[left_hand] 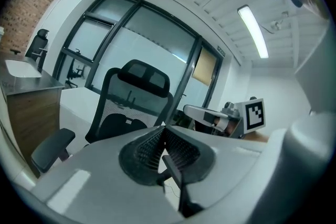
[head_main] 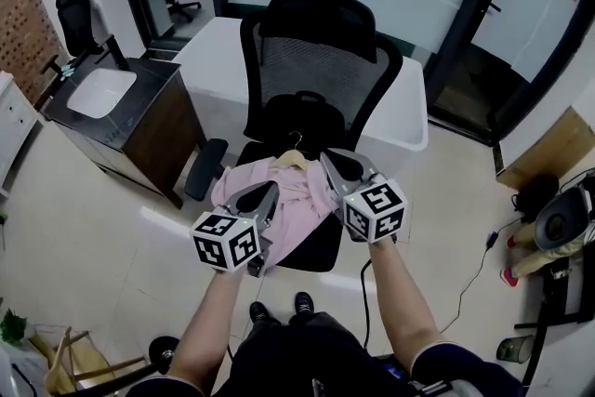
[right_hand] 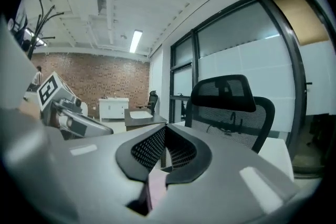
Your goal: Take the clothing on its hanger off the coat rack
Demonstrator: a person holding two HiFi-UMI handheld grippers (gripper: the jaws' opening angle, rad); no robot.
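Clothing (head_main: 296, 211), pink and on a wooden hanger (head_main: 290, 159), is spreading between and below both grippers, over the office chair (head_main: 321, 60) seat, its long axis running left to right. We are pinching its pink fabric in the right gripper (head_main: 327, 161), nearer the hook; the left gripper (head_main: 270, 192) is clamping a thin dark strip (left_hand: 173, 176).

garment (head_main: 296, 205): plain pale pink. hanger (head_main: 290, 159): light wood tone. chair (head_main: 316, 70): black, mesh back. left gripper (head_main: 271, 189) and right gripper (head_main: 327, 157): grey, with black-and-white square-marker cubes. tabletop (head_main: 209, 51): white. cabinet (head_main: 163, 135): dark brown. wall (head_main: 14, 14): red brick.
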